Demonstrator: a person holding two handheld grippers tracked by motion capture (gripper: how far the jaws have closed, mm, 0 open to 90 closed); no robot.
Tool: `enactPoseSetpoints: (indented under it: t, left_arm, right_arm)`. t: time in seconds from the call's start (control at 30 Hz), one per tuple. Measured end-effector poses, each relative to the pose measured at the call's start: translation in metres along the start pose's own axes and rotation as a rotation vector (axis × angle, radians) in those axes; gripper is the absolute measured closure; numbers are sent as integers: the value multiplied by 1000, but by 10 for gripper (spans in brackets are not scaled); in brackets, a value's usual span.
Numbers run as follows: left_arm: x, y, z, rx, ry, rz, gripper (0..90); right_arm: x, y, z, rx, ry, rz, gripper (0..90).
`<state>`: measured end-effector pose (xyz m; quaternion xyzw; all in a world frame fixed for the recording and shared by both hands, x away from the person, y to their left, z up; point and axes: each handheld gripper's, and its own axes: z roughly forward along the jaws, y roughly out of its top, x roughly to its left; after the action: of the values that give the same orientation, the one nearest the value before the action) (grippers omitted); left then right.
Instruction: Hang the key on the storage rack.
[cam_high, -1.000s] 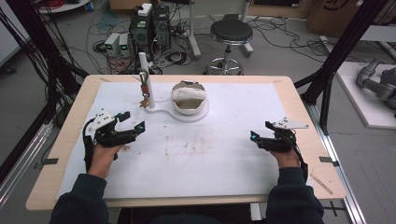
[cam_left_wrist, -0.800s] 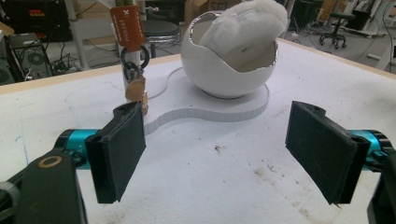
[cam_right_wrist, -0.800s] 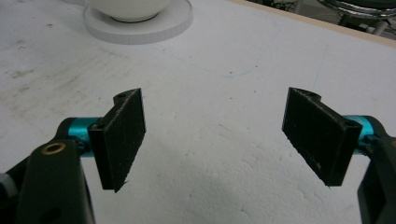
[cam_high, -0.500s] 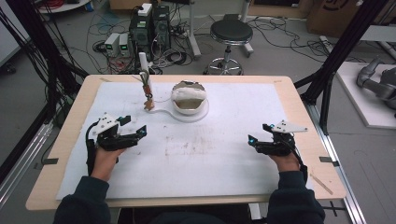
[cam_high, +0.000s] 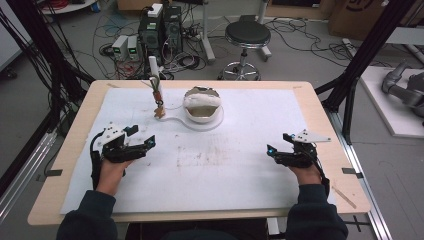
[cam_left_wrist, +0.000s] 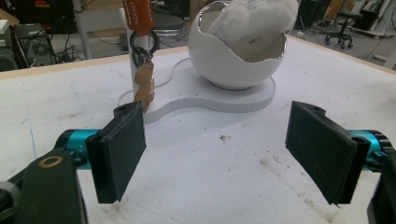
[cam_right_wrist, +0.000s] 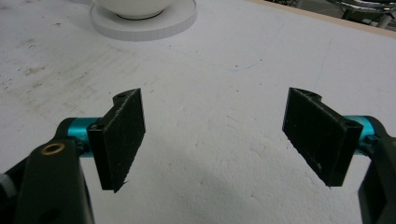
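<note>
Left gripper sits over the left part of the white foam sheet that covers the light wooden table. Jaws spread wide, nothing between them; the left gripper view shows bare sheet in the gap. It points toward the stand, well short of it.

Past it, toward the far edge: a white upright post on a flat white foam base. An orange leather key fob with a metal ring and a tan tag hangs against the post. In the left gripper view the tan tag hangs to just above the base, beside the post. Cannot tell how the fob is attached at the top.

On the same base, to the right of the post: a glossy white round bowl with a jagged broken-eggshell rim. White crumpled soft material fills it and bulges above the rim.

Middle of the sheet is scuffed with grey-brown smudges.

Right gripper is over the right part of the sheet, well apart from the bowl. Jaws wide open as well, empty; the right gripper view shows bare sheet between them, with the bowl's base at the top edge.

Both hands come in from the near edge in dark sleeves. A black round stool stands on the floor beyond the table.
</note>
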<state>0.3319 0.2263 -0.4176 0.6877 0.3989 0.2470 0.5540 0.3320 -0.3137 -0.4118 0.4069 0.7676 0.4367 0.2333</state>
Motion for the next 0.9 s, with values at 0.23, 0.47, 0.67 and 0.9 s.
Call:
enactPoseSetpoints:
  t: [0.23,0.47,0.67,0.9]
  left_arm:
    - [0,0,1,6,-10,5,200]
    - [0,0,0,-1,-14,4,200]
    - [0,-1,0,-2,-12,0,202]
    - [1,0,1,-2,-14,1,202]
  right_arm:
    - [-1,0,0,2,-1,-1,214]
    - [-1,-1,1,2,1,0,214]
    - [-2,-1,0,1,1,1,214]
    - [-2,-1,0,0,-1,6,215]
